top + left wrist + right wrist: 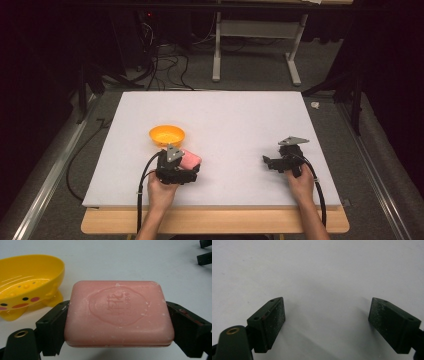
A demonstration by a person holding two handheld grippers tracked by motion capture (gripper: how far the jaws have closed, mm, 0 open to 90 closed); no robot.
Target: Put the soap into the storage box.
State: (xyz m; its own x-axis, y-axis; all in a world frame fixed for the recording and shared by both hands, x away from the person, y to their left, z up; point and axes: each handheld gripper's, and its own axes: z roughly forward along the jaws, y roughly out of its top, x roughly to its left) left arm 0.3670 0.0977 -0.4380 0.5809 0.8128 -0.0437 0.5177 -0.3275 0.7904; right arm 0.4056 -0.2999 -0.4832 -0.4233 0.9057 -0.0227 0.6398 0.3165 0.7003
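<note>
the left gripper [117,322] clamped the pink rectangular soap bar [118,315] — mid-carry, likely; next, lift it far-left into the yellow plastic soap dish [25,282]. the right gripper [327,322] sat wide, empty.

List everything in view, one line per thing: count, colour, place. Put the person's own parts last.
soap bar: one, pink, clamped between the left gripper's jaws, just right of the dish.
soap dish: one, yellow with a painted face, left-centre of the board, empty.
board: one, white, covering the tabletop.
table: one, wooden edge showing along the near side under the board.
cables: several, black, on the floor beyond the board.
frame legs: one set, light grey, on the floor at the far side.
left gripper: one, black, shut on the soap bar.
right gripper: one, black, open over bare board at the right.
hands: two, at the near edge, each holding a gripper.
</note>
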